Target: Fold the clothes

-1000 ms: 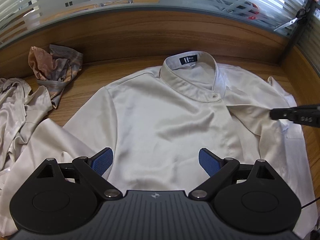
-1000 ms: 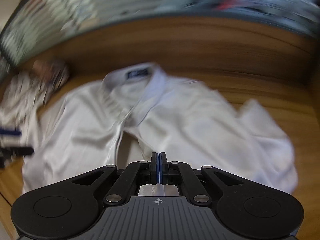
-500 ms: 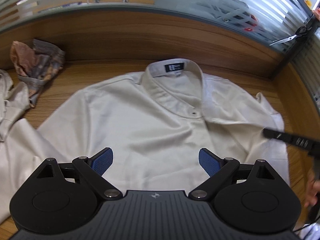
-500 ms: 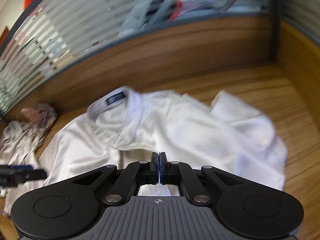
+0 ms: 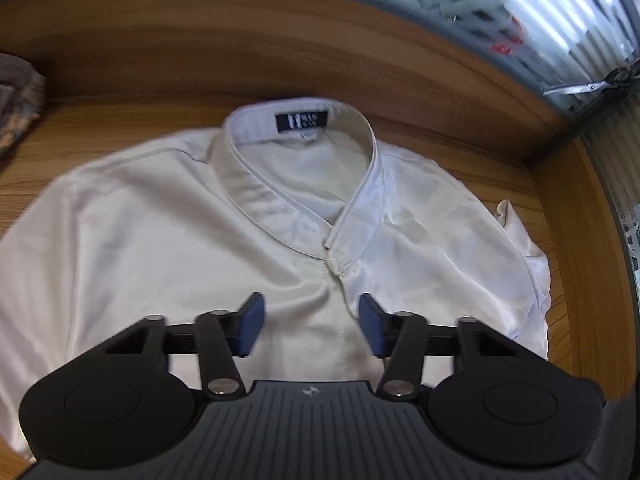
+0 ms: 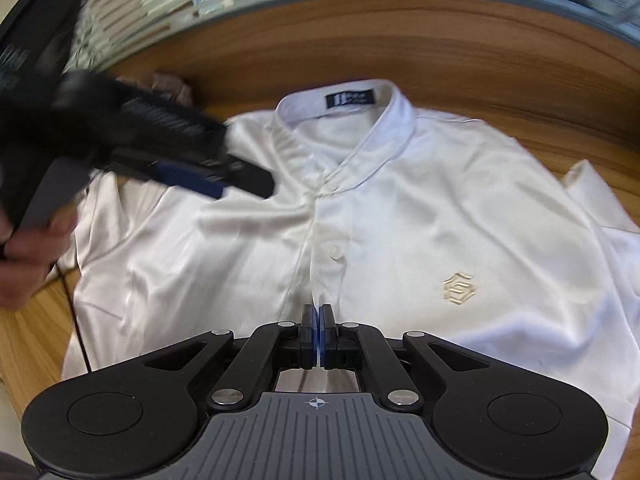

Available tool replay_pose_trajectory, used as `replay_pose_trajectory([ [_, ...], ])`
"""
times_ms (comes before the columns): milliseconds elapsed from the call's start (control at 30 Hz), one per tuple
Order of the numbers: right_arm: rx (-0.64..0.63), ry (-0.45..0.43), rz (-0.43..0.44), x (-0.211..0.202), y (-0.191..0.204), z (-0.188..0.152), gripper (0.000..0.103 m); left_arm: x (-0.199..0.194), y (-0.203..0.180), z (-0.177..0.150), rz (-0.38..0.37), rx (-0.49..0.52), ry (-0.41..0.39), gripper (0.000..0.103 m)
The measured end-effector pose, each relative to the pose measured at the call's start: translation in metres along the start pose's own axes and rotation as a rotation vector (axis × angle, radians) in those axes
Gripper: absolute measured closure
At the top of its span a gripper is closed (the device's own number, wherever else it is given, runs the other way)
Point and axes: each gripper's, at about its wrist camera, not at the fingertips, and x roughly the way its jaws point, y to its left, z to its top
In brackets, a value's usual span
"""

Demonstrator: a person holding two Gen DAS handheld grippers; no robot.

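One white shirt [image 5: 192,240] lies front-up and spread on the wooden table [image 5: 576,280], collar toward the far wall. Half a second ago the left gripper [image 5: 312,326] looked over the whole garment from farther back; it has since come in close over the placket, just near of the collar's button, its blue pads [image 5: 252,326] set apart over the cloth with nothing between them. The right gripper [image 6: 319,334] has come in over the lower placket, pads pressed together; whether cloth is pinched there cannot be told. In the right wrist view the left gripper now crosses the shirt's left shoulder, blurred, with a hand [image 6: 28,256] on it.
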Motion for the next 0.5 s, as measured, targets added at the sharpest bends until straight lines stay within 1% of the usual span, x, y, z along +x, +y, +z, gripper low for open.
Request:
replay_pose_trajectory([
  [100,-0.033,0.008,-0.002,0.004,0.005,-0.001,0.099,0.016,-0.004,0.003,-0.035,-0.014,0.034,0.057],
  [133,-0.044,0.008,-0.003,0.005,0.006,0.0,0.099,0.02,-0.005,0.003,-0.039,-0.019,0.042,0.06],
  [167,-0.055,0.008,-0.002,0.005,0.007,0.0,0.099,0.024,-0.006,0.004,-0.04,-0.025,0.05,0.068],
  [233,-0.071,0.001,0.004,0.003,0.011,0.003,0.1,0.027,-0.006,0.004,-0.038,-0.033,0.053,0.079],
  [333,-0.077,-0.014,0.029,-0.002,0.017,0.01,0.1,0.022,-0.004,0.006,-0.029,-0.038,0.022,0.079],
  [400,-0.09,-0.008,0.037,0.0,0.022,0.015,0.1,0.016,0.0,0.005,-0.021,-0.042,0.009,0.079],
  [500,-0.104,0.037,0.023,0.016,0.027,0.017,0.098,0.004,0.006,0.003,0.0,-0.05,0.0,0.079],
])
